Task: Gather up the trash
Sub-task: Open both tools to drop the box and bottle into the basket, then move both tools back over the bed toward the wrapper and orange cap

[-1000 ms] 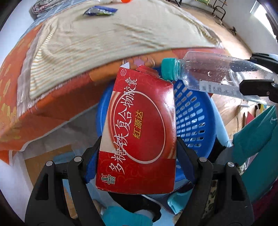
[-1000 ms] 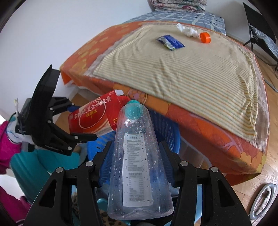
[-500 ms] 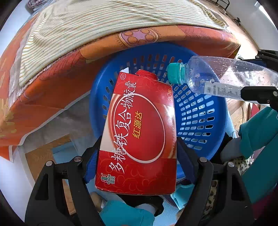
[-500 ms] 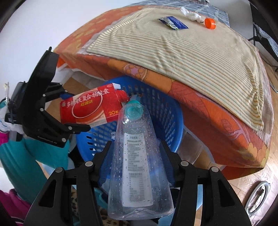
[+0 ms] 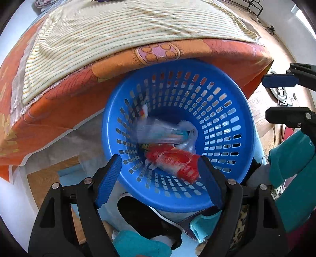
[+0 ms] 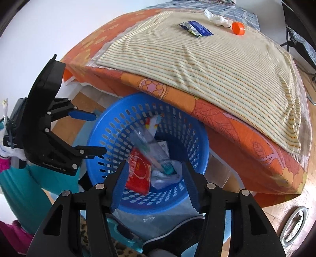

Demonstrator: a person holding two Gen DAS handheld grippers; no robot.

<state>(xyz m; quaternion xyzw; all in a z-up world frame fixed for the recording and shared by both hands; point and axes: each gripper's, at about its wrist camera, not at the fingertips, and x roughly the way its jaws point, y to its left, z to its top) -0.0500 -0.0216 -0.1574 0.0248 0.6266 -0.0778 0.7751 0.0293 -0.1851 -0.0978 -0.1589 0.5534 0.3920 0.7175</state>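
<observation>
The big bed with the orange flowered sheet (image 6: 246, 126) and the striped yellow-green cloth (image 6: 207, 59) on top fills the far side of both views, and the round blue plastic basket with holes (image 6: 197, 126) sits on the floor, tucked against the bed's near edge. Both tools hang over the basket. The left gripper (image 5: 158, 178) has its blue fingers spread wide apart with nothing between them, and the right gripper (image 6: 156, 185) is spread wide and holding nothing too. Down in the basket lie the flat red cardboard box (image 6: 138, 174) and the clear plastic bottle with a teal cap (image 6: 150, 148), on top of some white crumpled bits. More trash sits on the striped cloth, far across the bed from both tools: a blue shiny wrapper (image 6: 196, 29), a white crumpled tissue (image 6: 217, 18) and a small round orange cap (image 6: 238, 28). In the right view they lie up and to the right, well apart from the basket. The wrapper's long side runs slanting across the bed. I think the right gripper is the nearer one, but either one will have to reach far over the bed.
</observation>
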